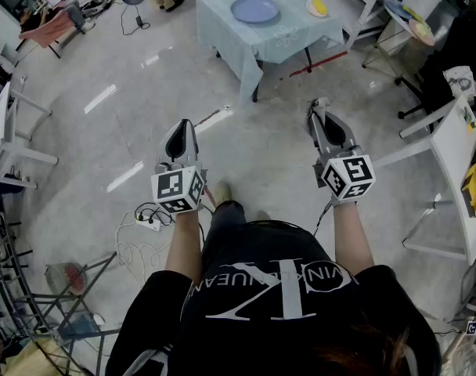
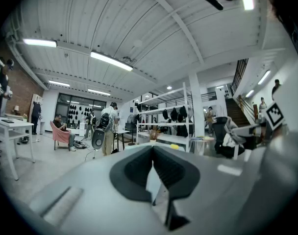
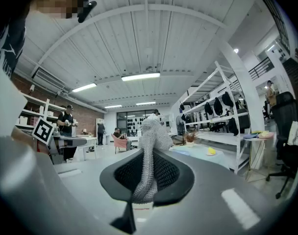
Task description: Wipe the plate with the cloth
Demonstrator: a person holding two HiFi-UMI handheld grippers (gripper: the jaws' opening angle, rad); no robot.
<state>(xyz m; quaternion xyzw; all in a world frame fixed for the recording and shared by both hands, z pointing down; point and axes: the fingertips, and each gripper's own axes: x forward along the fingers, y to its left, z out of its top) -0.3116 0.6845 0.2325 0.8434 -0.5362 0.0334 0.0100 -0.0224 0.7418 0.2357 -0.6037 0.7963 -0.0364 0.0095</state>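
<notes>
Plate [image 1: 254, 9]: blue, flat on the bench [image 1: 222, 34] at the upper centre of the head view, well apart from both grippers, so wiping is judged not yet begun. Cloth [image 3: 148, 151]: grey knit, pinched between the jaws of the right gripper [image 1: 319, 110], its free end standing above the tips, ready to be pressed to the plate. Left gripper [image 1: 182, 128]: jaws pressed together on nothing, held level with the right over bare floor [image 1: 105, 131], probably free to steady the plate. A yellow item [image 1: 319, 6] lies right of the plate.
</notes>
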